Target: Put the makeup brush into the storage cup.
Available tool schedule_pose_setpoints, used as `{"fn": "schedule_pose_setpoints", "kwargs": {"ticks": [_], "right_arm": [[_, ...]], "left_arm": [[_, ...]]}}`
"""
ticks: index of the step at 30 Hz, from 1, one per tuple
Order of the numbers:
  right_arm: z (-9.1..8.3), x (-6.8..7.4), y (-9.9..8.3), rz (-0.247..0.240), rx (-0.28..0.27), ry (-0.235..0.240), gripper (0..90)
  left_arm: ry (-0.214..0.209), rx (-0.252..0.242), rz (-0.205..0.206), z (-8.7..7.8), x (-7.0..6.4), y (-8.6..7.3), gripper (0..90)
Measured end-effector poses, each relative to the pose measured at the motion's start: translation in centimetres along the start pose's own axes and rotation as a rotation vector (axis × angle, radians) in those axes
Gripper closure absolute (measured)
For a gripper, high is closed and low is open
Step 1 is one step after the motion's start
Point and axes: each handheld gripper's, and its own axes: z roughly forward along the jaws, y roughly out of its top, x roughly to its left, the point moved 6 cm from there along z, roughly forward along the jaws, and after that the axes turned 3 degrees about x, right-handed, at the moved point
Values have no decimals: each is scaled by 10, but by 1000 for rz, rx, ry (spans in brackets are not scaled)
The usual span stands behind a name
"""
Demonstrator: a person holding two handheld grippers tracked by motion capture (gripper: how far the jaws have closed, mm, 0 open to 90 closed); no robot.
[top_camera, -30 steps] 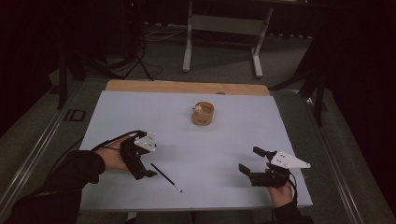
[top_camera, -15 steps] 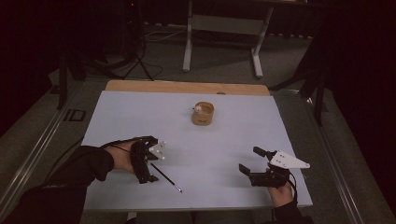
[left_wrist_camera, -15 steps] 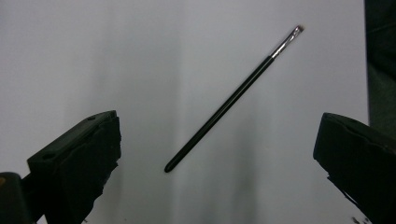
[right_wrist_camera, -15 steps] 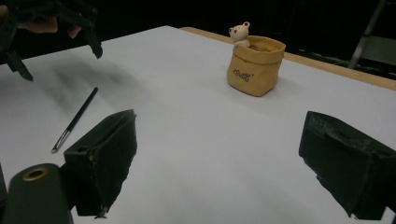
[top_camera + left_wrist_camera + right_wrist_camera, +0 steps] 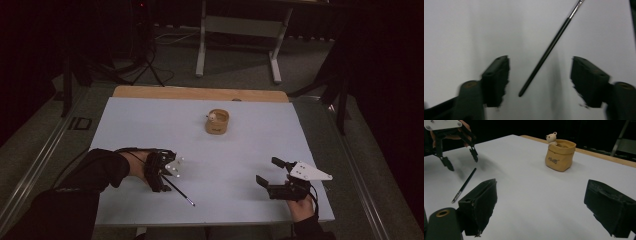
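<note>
— Where's the brush now?

— Flat on the white table, near-left part, lying on a slant: its butt end points toward the left gripper and its metal-collared tip points to the near edge. In the left gripper view the black handle runs right up between the two jaws, touching neither.

— So he's got it?

— Not yet. The jaws stand wide apart with the butt end between them. What has changed is the hand: a second ago it sat farther left and a bit farther back, beside the brush; now it has slid in over the handle's end and tipped downward. (The brush itself hasn't budged in that time.) I'd read that as the reach nearly finished, with the closing pinch to come.

— And the other hand?

— The right gripper rests at the near-right of the table, well apart from the brush, jaws also spread and holding nothing. It hasn't moved over the last second. From the right gripper view you can see the left gripper hanging just above the brush.

— Anything else on the table?

— A small tan pot shaped like a sack sits toward the far middle, well apart from both hands, with a little bear figure peeking over its rim. My guess is the brush is headed there, though that's only a guess.

— What could go wrong?

— The handle is thin and lies flat, so the jaws must come down close to the table before shutting, or it may roll away.
</note>
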Motion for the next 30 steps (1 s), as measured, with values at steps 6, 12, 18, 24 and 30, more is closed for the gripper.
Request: {"fn": "schedule_pose_setpoints", "kwargs": {"ticks": [6, 12, 18, 24, 30], "right_arm": [[0, 1, 0, -2, 0, 5, 111], [0, 0, 0, 3, -1, 8, 111], [0, 0, 0, 1, -2, 3, 111], [-1, 0, 0, 1, -4, 2, 112], [-2, -1, 0, 4, -3, -5, 111]], "left_arm": [[-2, 20, 129, 5, -4, -3, 460], [-25, 38, 202, 9, -1, -3, 590], [-42, 59, 241, 16, -1, 2, 629], [-83, 116, 286, 27, -1, 2, 708], [-131, 155, 294, 30, 0, 5, 785]]}}
